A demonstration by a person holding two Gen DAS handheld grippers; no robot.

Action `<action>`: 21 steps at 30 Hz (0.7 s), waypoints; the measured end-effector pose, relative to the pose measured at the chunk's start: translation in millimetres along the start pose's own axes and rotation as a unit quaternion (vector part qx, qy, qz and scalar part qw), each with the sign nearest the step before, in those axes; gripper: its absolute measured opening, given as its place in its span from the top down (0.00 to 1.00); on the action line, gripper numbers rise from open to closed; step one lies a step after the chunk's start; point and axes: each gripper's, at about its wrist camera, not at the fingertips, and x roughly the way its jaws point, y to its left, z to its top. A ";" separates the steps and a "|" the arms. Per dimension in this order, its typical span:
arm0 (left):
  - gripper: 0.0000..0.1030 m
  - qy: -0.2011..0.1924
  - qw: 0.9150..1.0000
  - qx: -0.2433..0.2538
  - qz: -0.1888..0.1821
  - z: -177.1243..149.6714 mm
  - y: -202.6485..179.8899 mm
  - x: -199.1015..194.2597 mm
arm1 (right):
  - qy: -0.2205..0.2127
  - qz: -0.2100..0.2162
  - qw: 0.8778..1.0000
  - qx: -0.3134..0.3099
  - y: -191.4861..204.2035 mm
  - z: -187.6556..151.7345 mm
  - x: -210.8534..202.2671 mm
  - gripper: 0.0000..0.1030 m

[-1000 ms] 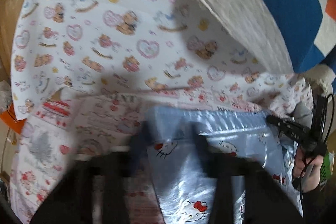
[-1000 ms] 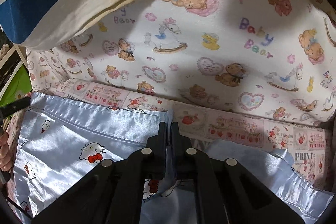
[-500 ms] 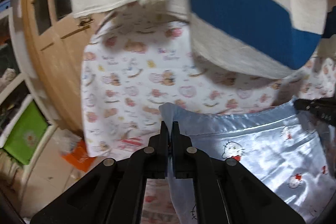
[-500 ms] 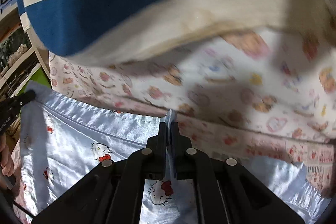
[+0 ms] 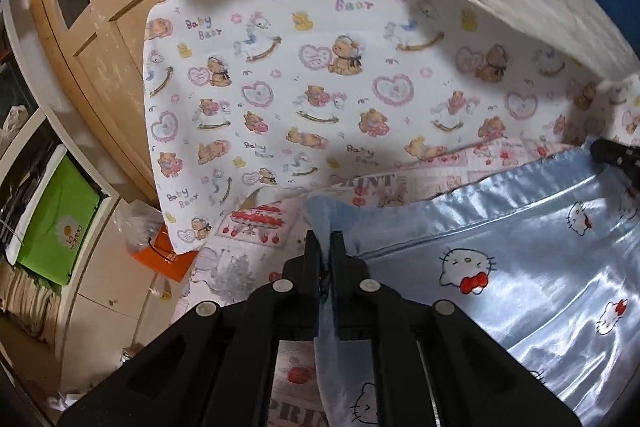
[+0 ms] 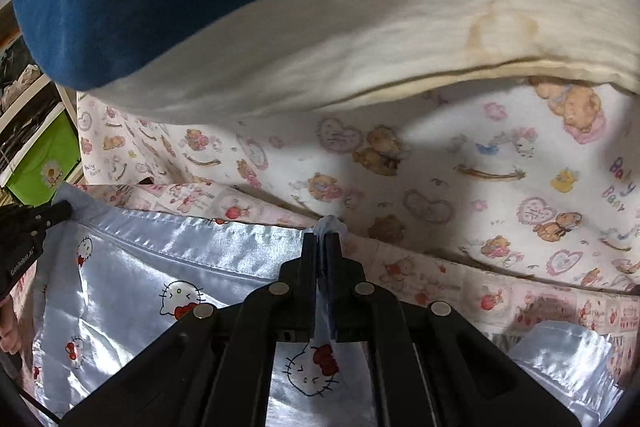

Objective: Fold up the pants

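The pants [image 5: 520,267], pale blue satin with a cat print, lie spread over a bed covered by a teddy-bear sheet [image 5: 320,87] and a strawberry-print cloth [image 5: 256,223]. The left gripper [image 5: 325,239] pinches one corner of the waistband, with fabric bunched up between its fingers; its jaws are easing apart slightly, yet the pads still press the cloth. The right gripper [image 6: 320,241] is clenched on the other corner, a small tuft of blue cloth poking out past its fingertips. A blue-and-cream pillow [image 6: 320,27] lies at the far side of the bed. Left of the bed stands a wooden door [image 5: 100,27], and beside it a white shelf [image 5: 28,131]. One compartment holds a green box [image 5: 60,215]; what is in the box cannot be seen. An orange item [image 5: 168,255] sits on the floor near the bed corner.
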 end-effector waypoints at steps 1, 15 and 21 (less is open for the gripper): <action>0.90 0.000 1.000 0.001 0.000 -0.1 -1.2 0.9 | 0.000 0.003 1.000 0.004 -3.7 0.4 -0.7 0.96; 0.37 -0.142 0.990 0.009 -0.015 2.3 -13.0 -64.9 | -0.097 0.001 0.993 0.072 -76.6 -23.8 -100.5 0.25; 0.35 -0.187 0.977 0.028 -0.102 7.8 -43.6 -118.0 | -0.144 -0.061 0.984 0.089 -131.2 -58.8 -172.9 0.23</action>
